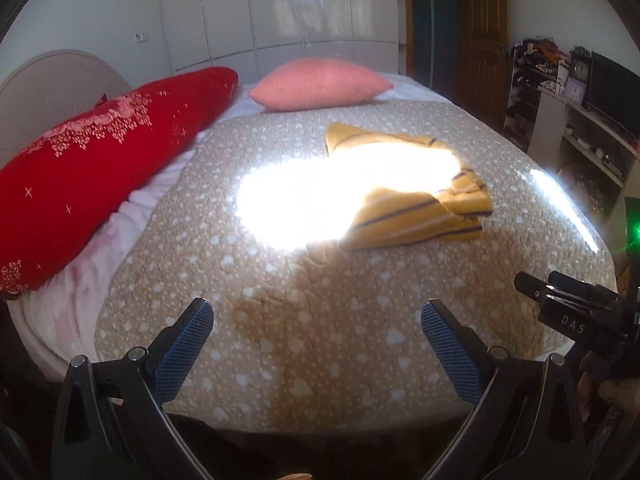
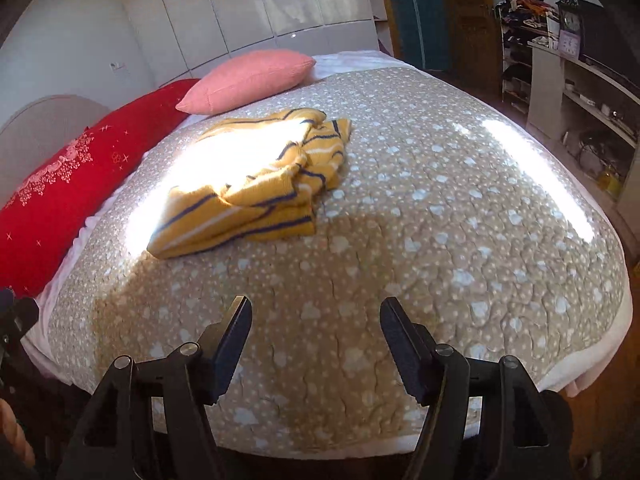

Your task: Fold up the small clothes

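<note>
A small yellow knit garment with dark blue and white stripes point(image 1: 424, 208) lies crumpled on the beige spotted bedspread point(image 1: 312, 340), partly washed out by a bright patch of sunlight. It also shows in the right wrist view point(image 2: 256, 192), left of centre. My left gripper point(image 1: 316, 320) is open and empty, low over the near part of the bed, well short of the garment. My right gripper point(image 2: 316, 320) is open and empty, also near the bed's front edge. The right gripper's body shows at the right edge of the left wrist view point(image 1: 576, 312).
A long red pillow point(image 1: 92, 176) lies along the left side of the bed and a pink cushion point(image 1: 320, 84) sits at the far end. White wardrobes point(image 1: 280, 12) stand behind. Shelves and a desk point(image 2: 580, 92) stand to the right of the bed.
</note>
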Demonstrator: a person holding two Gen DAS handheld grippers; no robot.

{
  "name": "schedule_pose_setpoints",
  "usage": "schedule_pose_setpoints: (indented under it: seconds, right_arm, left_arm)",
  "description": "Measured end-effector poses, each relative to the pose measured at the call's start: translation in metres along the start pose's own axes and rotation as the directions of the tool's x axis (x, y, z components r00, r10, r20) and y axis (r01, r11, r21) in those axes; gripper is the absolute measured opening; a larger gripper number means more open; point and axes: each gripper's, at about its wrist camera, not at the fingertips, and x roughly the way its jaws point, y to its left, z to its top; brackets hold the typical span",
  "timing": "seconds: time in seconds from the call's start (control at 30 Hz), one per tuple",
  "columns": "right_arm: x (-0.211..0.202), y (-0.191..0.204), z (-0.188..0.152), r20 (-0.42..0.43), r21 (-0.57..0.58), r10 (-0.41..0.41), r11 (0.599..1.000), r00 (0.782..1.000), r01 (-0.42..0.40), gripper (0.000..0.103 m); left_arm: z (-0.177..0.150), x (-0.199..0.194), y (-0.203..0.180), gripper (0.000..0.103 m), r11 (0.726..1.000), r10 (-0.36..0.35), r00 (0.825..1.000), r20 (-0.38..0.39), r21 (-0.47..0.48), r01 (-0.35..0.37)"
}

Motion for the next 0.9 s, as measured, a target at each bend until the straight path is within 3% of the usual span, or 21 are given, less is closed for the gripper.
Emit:
schedule_pose_setpoints:
  seconds: [0.3,0.9]
  right_arm:
    - [-0.005,0.003,-0.012,-0.018,-0.041,-0.065,0.997,0.998,0.064,0.077]
    - [0.008,0.001,-0.027,-0.086,-0.039,-0.092,0.995,0.992,0.089,0.080]
  left_arm:
    - [-0.011,0.008,-0.013,0.103,0.999,-0.034,0.997,-0.074,-0.018,0.033]
    - [-0.026,0.027,-0.019,0.103,0.997,-0.076,0.982,-0.174,-0.031,0.071]
